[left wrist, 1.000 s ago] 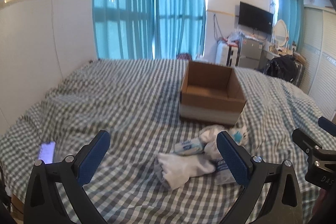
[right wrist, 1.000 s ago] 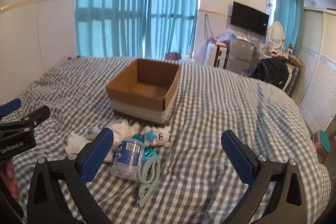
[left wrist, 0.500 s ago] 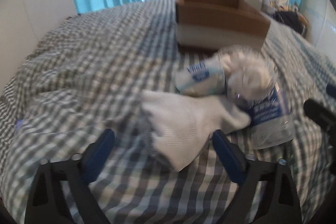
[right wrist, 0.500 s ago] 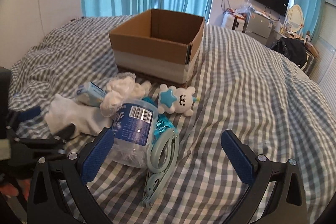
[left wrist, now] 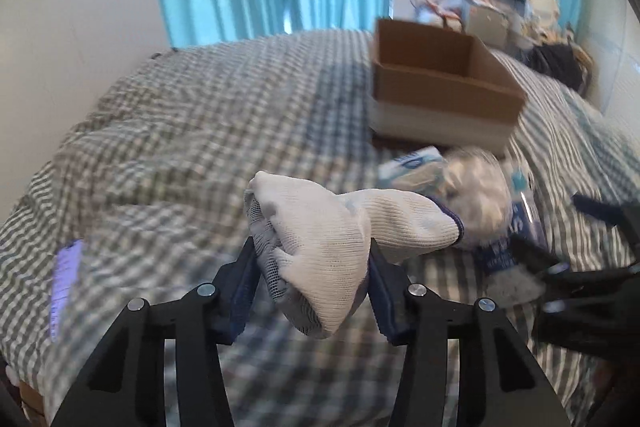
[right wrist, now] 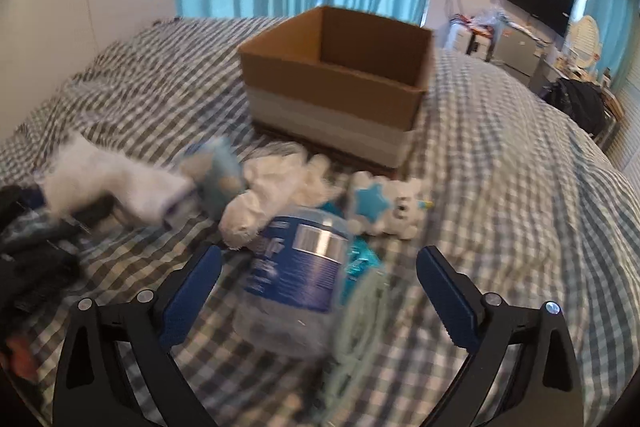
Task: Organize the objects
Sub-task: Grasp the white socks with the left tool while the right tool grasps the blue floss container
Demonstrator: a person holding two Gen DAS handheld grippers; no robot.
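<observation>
My left gripper point(left wrist: 310, 281) is shut on a white knitted glove point(left wrist: 340, 227) and holds it above the checked bedspread; the glove also shows at the left of the right wrist view point(right wrist: 120, 183). My right gripper point(right wrist: 318, 287) is open, with a clear plastic bottle with a blue label point(right wrist: 296, 279) lying between its fingers on the bed. An open cardboard box point(right wrist: 340, 83) stands behind the pile; it also shows in the left wrist view point(left wrist: 440, 87). A white plush toy with a blue star point(right wrist: 388, 207), a white cloth point(right wrist: 276, 195) and a tissue pack point(left wrist: 412, 167) lie by the box.
A pale green folding hanger point(right wrist: 360, 311) lies right of the bottle. A phone with a lit screen point(left wrist: 64, 283) lies on the bed at the left. The bed point(right wrist: 520, 187) stretches right of the box; furniture and a TV point(right wrist: 536, 3) stand by the far wall.
My left gripper closed on the white glove and lifted it off the bed. My right gripper moved forward and down so the bottle now lies between its open fingers.
</observation>
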